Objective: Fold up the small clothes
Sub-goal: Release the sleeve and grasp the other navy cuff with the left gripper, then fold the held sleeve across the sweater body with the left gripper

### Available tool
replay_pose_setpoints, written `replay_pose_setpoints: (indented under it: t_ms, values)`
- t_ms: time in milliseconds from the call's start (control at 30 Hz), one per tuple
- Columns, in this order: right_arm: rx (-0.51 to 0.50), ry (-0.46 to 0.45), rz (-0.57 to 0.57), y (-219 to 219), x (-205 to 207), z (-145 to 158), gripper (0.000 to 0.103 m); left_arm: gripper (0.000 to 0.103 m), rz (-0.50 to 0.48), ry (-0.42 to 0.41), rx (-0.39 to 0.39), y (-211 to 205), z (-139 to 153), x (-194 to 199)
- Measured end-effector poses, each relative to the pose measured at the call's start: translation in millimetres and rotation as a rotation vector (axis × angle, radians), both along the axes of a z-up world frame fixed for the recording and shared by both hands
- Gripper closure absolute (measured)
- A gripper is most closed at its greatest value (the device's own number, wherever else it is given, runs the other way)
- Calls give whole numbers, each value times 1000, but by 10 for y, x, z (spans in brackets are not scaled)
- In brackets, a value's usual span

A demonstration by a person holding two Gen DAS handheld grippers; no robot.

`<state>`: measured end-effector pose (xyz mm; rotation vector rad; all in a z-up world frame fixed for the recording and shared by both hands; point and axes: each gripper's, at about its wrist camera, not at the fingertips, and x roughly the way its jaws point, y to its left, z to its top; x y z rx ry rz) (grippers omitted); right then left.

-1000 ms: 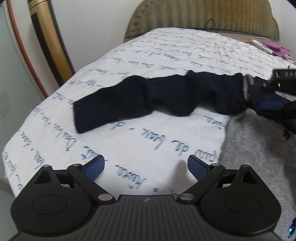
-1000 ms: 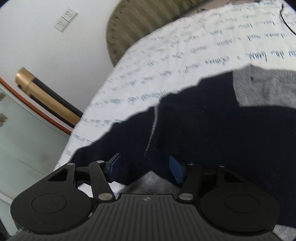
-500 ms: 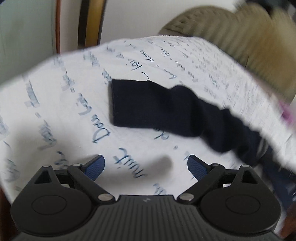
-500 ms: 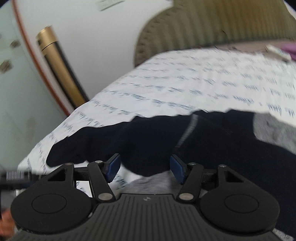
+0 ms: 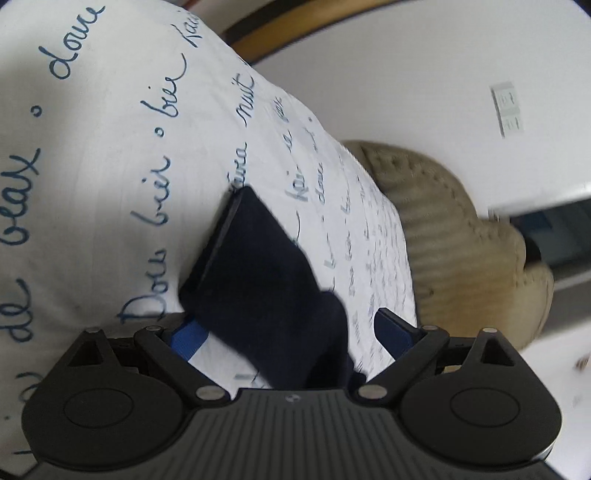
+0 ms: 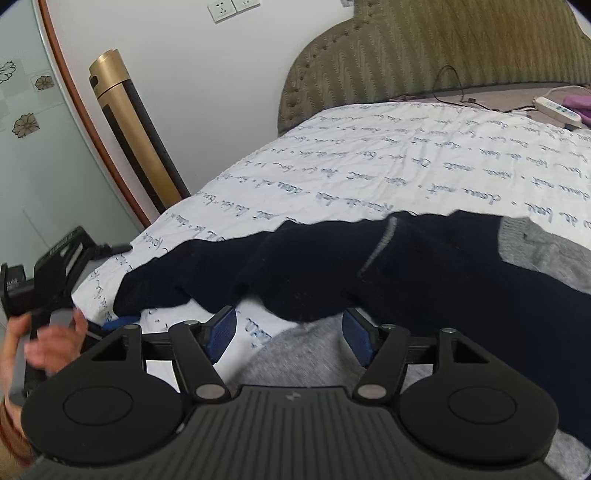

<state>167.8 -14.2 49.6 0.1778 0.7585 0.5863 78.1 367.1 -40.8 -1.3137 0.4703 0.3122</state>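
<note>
One bed [image 6: 424, 155], one navy garment [image 6: 424, 273] with grey panels spread across it, its sleeve [image 5: 258, 273] reaching toward the bed's left edge. Two grippers, both with fingers apart. The left gripper [image 5: 291, 332] straddles the sleeve end; best to close squarely on the cuff before carrying it inward. The right gripper [image 6: 291, 332] hovers at the hem, gripping nothing; pinning the body there should keep the fold straight.

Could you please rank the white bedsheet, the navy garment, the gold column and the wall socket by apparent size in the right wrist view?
1. White bedsheet
2. Navy garment, though nearness to the camera enlarges it
3. Gold column
4. Wall socket
</note>
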Motion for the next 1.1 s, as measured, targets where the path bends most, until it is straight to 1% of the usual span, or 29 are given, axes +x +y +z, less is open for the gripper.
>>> replay_pose_setpoints:
  t_ms: [33, 67, 133, 167, 200, 233, 267, 300, 367, 433, 467, 567, 600, 633, 667, 733, 800, 833, 933, 1000, 1100]
  values:
    - [-3, 1, -4, -40, -21, -5, 35, 7, 10, 10, -14, 15, 1, 32]
    - [-5, 2, -8, -87, -47, -8, 35, 13, 26, 20, -28, 14, 4, 51]
    - [-8, 6, -14, -196, -106, -22, 34, 40, 42, 36, -23, 12, 20, 91]
    - [-12, 8, -15, -253, -139, -28, 34, 69, 23, 58, -7, 17, 26, 138]
    - [-18, 7, -14, -314, -180, -34, 33, 85, -6, 84, 3, 24, 19, 199]
    - [-28, 4, -15, -375, -219, -37, 32, 91, -27, 100, 8, 28, 15, 249]
    - [-38, 0, -17, -442, -254, -45, 31, 94, -39, 120, 30, 26, 26, 288]
    - [-53, -8, -24, -516, -287, -48, 31, 95, -46, 137, 70, 39, 63, 285]
    - [-90, -29, -52, -684, -325, -55, 30, 95, -55, 147, 178, 34, 202, 343]
    - [-105, -34, -109, -901, -322, -72, 30, 95, -33, 168, 324, 42, 425, 381]
    - [-94, -23, -142, -1034, -306, -87, 30, 95, -7, 182, 396, 64, 543, 388]
    - [-47, 20, -232, -1403, -220, -207, 30, 95, 62, 212, 577, 133, 855, 445]
    - [-42, 36, -252, -1501, -196, -263, 28, 95, 85, 228, 634, 139, 950, 480]
    - [-47, 58, -266, -1579, -172, -333, 27, 95, 86, 241, 684, 137, 1022, 538]
    - [-61, 80, -279, -1630, -155, -402, 27, 95, 64, 252, 727, 116, 1086, 614]
    - [-67, 85, -281, -1673, -173, -492, 26, 95, 42, 281, 809, -38, 1186, 754]
    - [-55, 68, -272, -1680, -221, -479, 27, 95, -4, 273, 928, -342, 1307, 898]
    - [-41, 56, -270, -1688, -247, -450, 27, 95, -39, 254, 991, -548, 1372, 955]
    - [-8, 21, -278, -1745, -306, -351, 27, 95, -172, 148, 1125, -1197, 1546, 1037]
    - [-12, 3, -291, -1797, -361, -311, 27, 95, -284, 75, 1170, -1656, 1601, 1092]
    - [-15, -9, -311, -1887, -433, -269, 27, 95, -448, 0, 1196, -2284, 1599, 1159]
